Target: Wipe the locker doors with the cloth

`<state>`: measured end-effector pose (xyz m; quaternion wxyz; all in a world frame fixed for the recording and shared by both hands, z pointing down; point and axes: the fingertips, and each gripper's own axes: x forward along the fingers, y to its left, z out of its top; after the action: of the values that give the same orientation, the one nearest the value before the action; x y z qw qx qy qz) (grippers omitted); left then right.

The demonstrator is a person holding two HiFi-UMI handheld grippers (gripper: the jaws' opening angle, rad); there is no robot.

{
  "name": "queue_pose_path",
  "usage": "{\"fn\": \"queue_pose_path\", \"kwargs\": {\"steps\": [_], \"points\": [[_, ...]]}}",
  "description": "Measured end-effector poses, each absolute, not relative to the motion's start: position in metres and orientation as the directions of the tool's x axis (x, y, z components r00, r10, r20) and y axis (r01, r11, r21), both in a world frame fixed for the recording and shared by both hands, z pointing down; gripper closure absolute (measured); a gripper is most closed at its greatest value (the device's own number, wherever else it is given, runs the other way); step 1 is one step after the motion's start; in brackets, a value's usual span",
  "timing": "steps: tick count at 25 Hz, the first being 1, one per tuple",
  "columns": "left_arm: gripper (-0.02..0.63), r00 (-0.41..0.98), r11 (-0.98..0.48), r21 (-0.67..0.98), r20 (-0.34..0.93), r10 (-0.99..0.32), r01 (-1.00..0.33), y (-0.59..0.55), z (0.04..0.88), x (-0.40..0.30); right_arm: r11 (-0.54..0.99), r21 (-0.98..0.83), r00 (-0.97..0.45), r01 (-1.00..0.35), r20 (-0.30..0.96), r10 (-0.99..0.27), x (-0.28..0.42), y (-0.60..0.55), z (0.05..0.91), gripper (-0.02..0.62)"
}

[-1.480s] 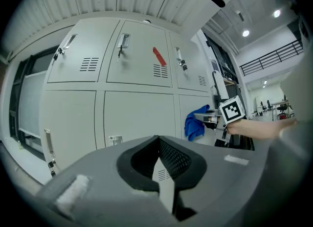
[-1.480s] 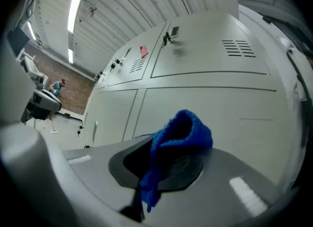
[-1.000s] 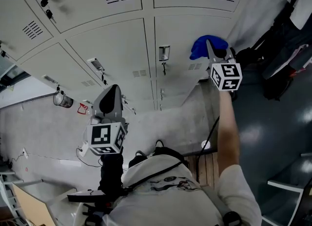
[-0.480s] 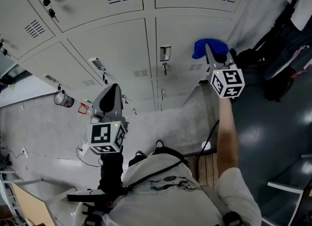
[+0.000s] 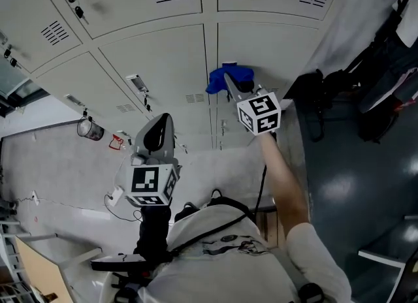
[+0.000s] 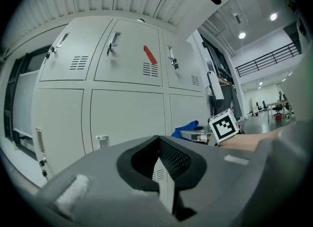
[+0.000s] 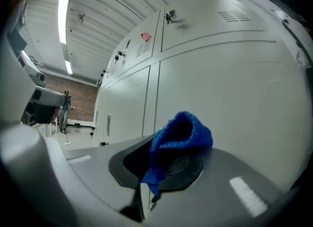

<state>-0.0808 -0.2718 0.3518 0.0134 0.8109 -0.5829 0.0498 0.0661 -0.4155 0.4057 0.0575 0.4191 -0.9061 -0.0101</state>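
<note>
- Blue cloth [image 5: 230,77] sits at centre frame, pinched between the jaws of your right gripper [image 5: 232,85] and held against the locker door [image 5: 281,47].
- Change: the cloth has slid left from the door's right edge to its left seam. One pass looks done.
- Left gripper [image 5: 155,140], lower left: jaws together on nothing, idle.

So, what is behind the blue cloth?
A grey locker door stands behind the cloth, held in the right tongs. The patch of door it covers cannot be seen.
</note>
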Motion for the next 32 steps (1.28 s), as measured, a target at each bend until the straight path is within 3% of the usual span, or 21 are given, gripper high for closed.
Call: {"fn": "queue_pose_path", "kwargs": {"steps": [8, 23, 32], "points": [[0.611, 0.257, -0.262, -0.039, 0.091, -0.962, -0.964, -0.275, 0.35, -0.105, 0.571, 0.128, -0.56, -0.811, 0.113, -0.821, 0.118, -0.433, 0.413, 0.571], [0.611, 0.333, -0.339, -0.035, 0.123, -0.935, -0.94, -0.287, 0.363, -0.076, 0.334, 0.189, -0.305, -0.923, 0.165, -0.938, 0.282, -0.45, 0.427, 0.571], [0.611, 0.329, -0.336, -0.041, 0.126, -0.936, -0.941, -0.285, 0.363, -0.075, 0.501, 0.137, -0.483, -0.855, 0.142, -0.864, 0.217, -0.406, 0.433, 0.571]]}}
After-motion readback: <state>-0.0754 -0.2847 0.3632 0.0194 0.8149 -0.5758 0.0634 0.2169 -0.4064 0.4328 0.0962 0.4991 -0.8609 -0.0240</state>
